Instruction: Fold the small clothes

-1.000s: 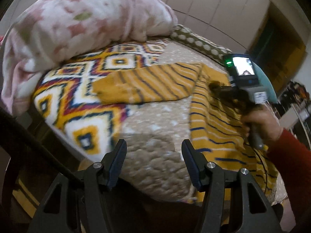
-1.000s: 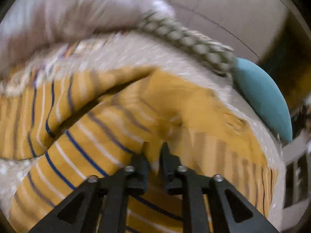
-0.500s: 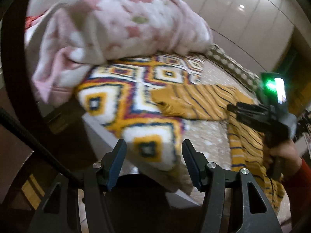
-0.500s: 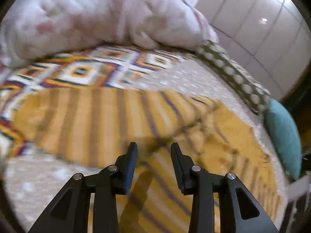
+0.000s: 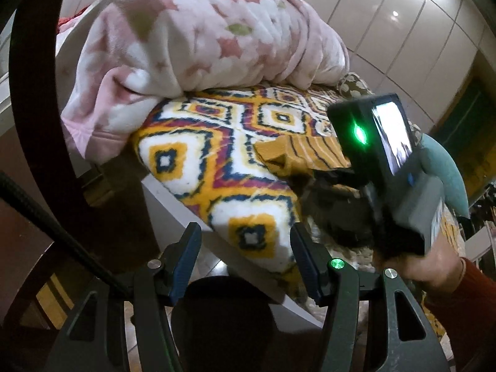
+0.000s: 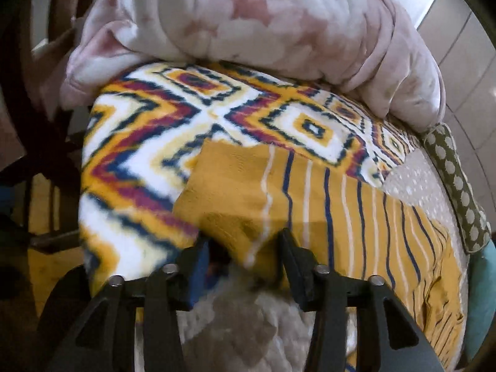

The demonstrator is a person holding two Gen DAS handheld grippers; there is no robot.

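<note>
A mustard-yellow sweater (image 6: 325, 204) with blue and white stripes lies spread on the bed, its sleeve stretched left over the patterned blanket (image 6: 173, 130). My right gripper (image 6: 245, 248) is open with the sleeve's plain yellow cuff (image 6: 235, 214) between its jaws. In the left wrist view the right gripper's body (image 5: 381, 155) hides most of the sweater; only the sleeve end (image 5: 297, 152) shows. My left gripper (image 5: 246, 257) is open and empty, held off the bed's near edge.
A pink floral duvet (image 5: 198, 40) is heaped at the bed's far end. A dotted olive cushion (image 6: 455, 179) and a teal pillow (image 5: 446, 173) lie along the right. Dark wooden furniture (image 5: 34, 93) stands left of the bed.
My right gripper opened, let go of the sweater body and moved left along the sleeve to its cuff. My left gripper drew back off the bed edge, staying open.
</note>
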